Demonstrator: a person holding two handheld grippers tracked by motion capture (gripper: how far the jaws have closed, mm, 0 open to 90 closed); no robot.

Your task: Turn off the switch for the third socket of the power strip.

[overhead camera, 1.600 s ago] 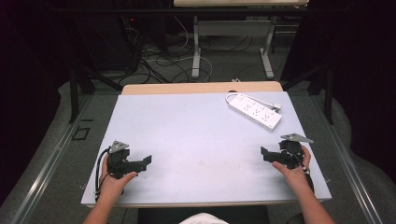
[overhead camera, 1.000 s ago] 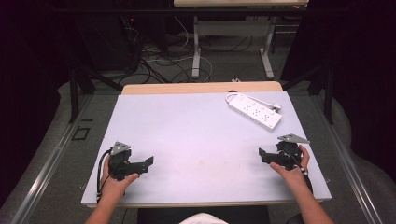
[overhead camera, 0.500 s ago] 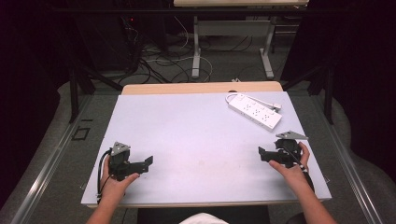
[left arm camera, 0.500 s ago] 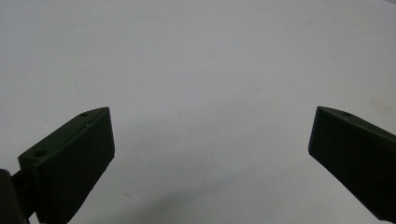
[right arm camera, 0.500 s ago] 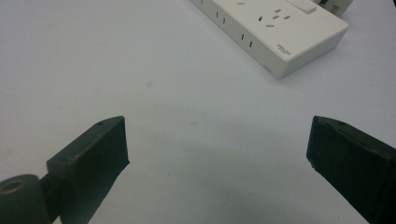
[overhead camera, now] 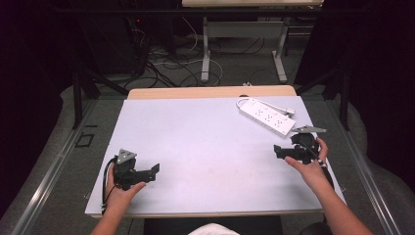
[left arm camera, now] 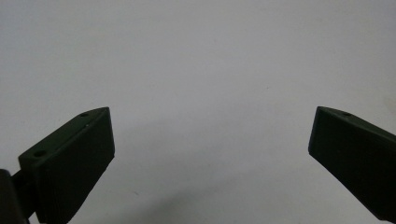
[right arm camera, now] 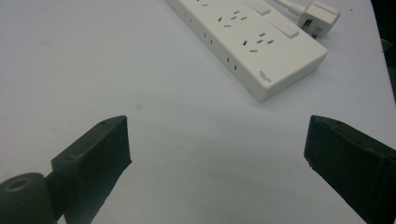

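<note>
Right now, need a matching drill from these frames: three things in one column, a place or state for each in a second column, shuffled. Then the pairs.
Things:
1. white multi-socket power strip
2. black two-jaw left gripper
3. black two-jaw right gripper

Places or states:
A. held at the table's near left, jaws wide apart over bare white tabletop
B. lying flat at the far right of the table, its white plug beside it
C. held at the table's right edge, jaws wide apart, the strip just ahead of it

Pairs: 1-B, 2-A, 3-C
</note>
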